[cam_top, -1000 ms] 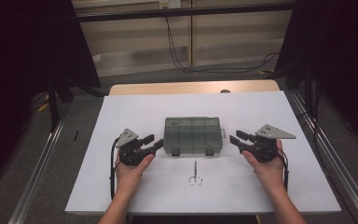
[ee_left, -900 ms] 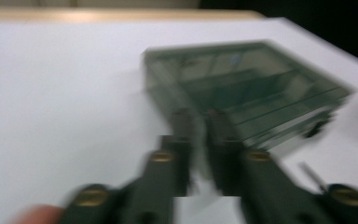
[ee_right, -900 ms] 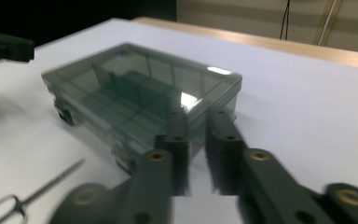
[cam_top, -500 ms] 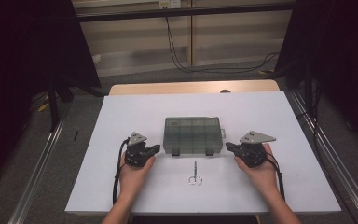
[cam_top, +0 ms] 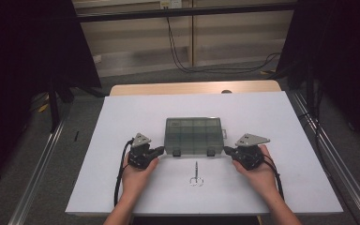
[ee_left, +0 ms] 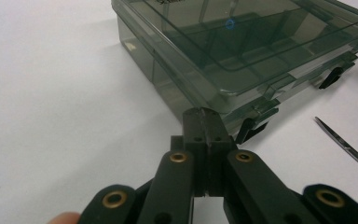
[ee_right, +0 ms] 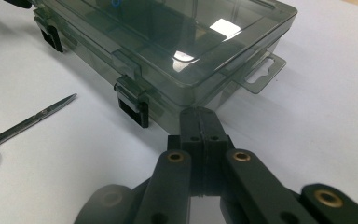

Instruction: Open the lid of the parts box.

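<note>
the left gripper (cam_top: 161,150) and right gripper (cam_top: 227,150) have just closed, jaws pressed together on nothing, tips just beside the lower corners of the smoky compartment box (cam_top: 194,135) at frame centre, lid down. small scissors (cam_top: 196,175) lie below on open white board (cam_top: 122,117).

Table: a light wooden table (cam_top: 136,89) under a large white sheet (cam_top: 272,122) that leaves a wooden strip bare at the far edge.
Floor: grey floor (cam_top: 89,112) on both sides and beyond the table.
Rails: pale metal rails (cam_top: 40,173) run along the floor, left and right (cam_top: 342,173).
Back wall: beige horizontal panels (cam_top: 234,37), crossed by a dark horizontal bar (cam_top: 122,15).
Cables: black cables (cam_top: 215,69) hang down the wall and loop over the floor.
Sides: black curtains (cam_top: 18,70) close in both flanks.
Light: dim, even, brightest on the sheet.
</note>
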The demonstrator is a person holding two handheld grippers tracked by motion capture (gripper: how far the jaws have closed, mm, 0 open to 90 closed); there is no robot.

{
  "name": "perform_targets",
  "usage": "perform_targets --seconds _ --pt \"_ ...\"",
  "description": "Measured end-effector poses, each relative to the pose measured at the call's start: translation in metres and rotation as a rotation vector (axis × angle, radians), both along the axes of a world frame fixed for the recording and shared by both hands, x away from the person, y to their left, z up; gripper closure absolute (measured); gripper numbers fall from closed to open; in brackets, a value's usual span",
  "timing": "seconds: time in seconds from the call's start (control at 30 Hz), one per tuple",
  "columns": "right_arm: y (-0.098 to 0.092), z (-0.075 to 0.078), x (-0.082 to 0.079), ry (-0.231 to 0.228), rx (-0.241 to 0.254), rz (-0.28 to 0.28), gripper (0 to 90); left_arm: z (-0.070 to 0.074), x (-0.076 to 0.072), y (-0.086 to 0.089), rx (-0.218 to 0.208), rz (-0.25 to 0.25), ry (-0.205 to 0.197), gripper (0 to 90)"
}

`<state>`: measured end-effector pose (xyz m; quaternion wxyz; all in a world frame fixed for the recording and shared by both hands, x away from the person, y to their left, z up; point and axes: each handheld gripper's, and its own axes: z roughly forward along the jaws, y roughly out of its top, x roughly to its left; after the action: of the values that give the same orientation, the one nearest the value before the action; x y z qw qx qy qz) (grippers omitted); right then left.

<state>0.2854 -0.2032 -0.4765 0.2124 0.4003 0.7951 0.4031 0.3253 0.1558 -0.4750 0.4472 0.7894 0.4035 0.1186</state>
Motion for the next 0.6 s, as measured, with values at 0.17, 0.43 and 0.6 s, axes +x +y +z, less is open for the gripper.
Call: perform_targets --seconds 0.17,0.43,0.6 --pt "-0.002 0.002 0.000 -0.002 0.034 0.008 90.0 0.003 -0.001 0.001 -0.018 -0.008 -0.009 90.0" --pt "0.002 0.011 -0.001 -0.053 0.055 0.016 90.0 0.011 -0.002 0.002 -0.056 -0.009 -0.044 90.0" --pt "0.001 0.018 0.001 -0.079 0.090 0.014 90.0 0.019 -0.001 -0.001 -0.084 -0.014 -0.079 90.0"
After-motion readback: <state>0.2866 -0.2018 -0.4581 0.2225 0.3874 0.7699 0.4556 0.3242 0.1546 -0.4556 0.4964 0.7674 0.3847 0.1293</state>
